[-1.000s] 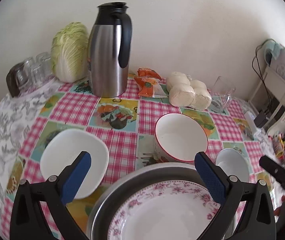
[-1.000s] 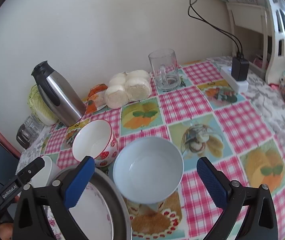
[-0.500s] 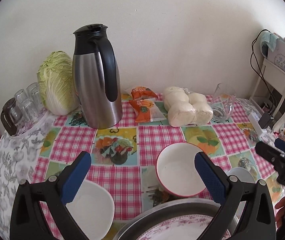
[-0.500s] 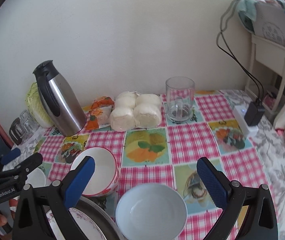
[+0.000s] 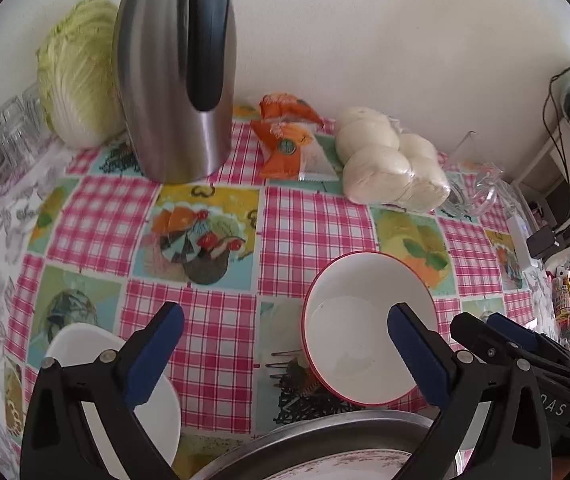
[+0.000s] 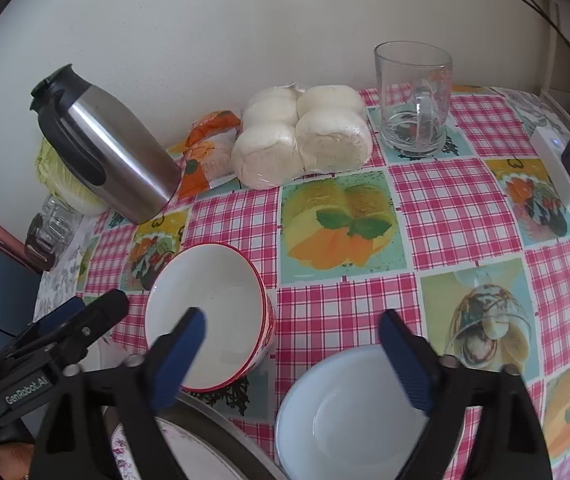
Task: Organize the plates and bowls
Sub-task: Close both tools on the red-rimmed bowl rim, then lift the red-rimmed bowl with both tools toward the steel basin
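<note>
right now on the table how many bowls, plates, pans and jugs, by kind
bowls: 3 (red-rimmed bowl, pale blue bowl, white bowl)
plates: 1 (floral plate)
pans: 1 (metal pan, under the plate)
jugs: 1 (steel jug)
total: 6

Bare checked worktop (image 6: 445, 208) lies open mid-table; along the wall stand the steel jug (image 5: 173, 80), bagged white buns (image 6: 301, 136) and clear glass mug (image 6: 413, 100).
</note>
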Action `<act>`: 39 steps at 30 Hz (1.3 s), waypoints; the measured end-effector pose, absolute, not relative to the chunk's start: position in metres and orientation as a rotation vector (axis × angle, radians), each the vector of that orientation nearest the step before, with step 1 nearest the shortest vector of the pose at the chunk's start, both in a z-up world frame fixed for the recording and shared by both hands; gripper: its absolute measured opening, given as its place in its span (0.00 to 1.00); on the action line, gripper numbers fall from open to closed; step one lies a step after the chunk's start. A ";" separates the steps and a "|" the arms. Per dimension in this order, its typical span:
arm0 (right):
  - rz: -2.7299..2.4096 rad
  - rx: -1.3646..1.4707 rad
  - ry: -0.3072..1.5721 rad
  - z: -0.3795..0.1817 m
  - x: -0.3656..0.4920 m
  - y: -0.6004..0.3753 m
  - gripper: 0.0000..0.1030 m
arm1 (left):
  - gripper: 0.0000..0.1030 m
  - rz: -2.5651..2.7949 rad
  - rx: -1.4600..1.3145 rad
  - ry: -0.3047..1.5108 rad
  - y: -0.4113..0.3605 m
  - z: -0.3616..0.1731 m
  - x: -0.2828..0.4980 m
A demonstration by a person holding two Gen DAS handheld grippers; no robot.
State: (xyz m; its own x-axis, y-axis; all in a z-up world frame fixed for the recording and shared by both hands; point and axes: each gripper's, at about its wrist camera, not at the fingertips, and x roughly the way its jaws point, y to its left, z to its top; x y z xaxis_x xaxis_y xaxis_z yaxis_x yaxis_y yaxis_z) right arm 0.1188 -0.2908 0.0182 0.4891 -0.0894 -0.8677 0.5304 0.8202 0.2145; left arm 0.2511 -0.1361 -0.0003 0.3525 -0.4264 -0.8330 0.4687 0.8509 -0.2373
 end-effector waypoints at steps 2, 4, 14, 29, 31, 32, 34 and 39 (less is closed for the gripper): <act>-0.390 0.490 1.012 0.014 0.124 -0.291 0.70 | 0.94 -0.583 0.035 1.083 -0.137 -0.006 0.254; -0.374 0.496 1.019 0.011 0.129 -0.292 0.59 | 0.72 -0.588 0.037 1.107 -0.139 -0.013 0.256; -0.332 0.483 1.079 -0.006 0.148 -0.285 0.23 | 0.37 -0.644 0.038 1.219 -0.155 -0.044 0.251; -0.315 0.445 1.154 -0.029 0.158 -0.275 0.15 | 0.18 -0.651 0.151 1.272 -0.176 -0.062 0.244; -0.314 0.437 1.145 -0.029 0.159 -0.274 0.14 | 0.16 -0.658 0.143 1.249 -0.175 -0.058 0.243; -0.313 0.436 1.138 -0.028 0.158 -0.275 0.13 | 0.16 -0.659 0.135 1.236 -0.174 -0.056 0.243; -0.307 0.435 1.118 -0.023 0.155 -0.276 0.12 | 0.15 -0.663 0.126 1.214 -0.172 -0.048 0.242; -0.322 0.416 1.056 0.000 0.150 -0.277 0.12 | 0.15 -0.673 0.124 1.120 -0.166 -0.024 0.237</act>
State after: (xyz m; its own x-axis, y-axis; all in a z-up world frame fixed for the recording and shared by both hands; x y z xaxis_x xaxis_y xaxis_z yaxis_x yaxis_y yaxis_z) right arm 0.1496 -0.2767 -0.0004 0.4584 -0.0565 -0.8870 0.4474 0.8770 0.1754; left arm 0.2375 -0.1665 -0.0235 0.2624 -0.4357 -0.8610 0.5557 0.7977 -0.2343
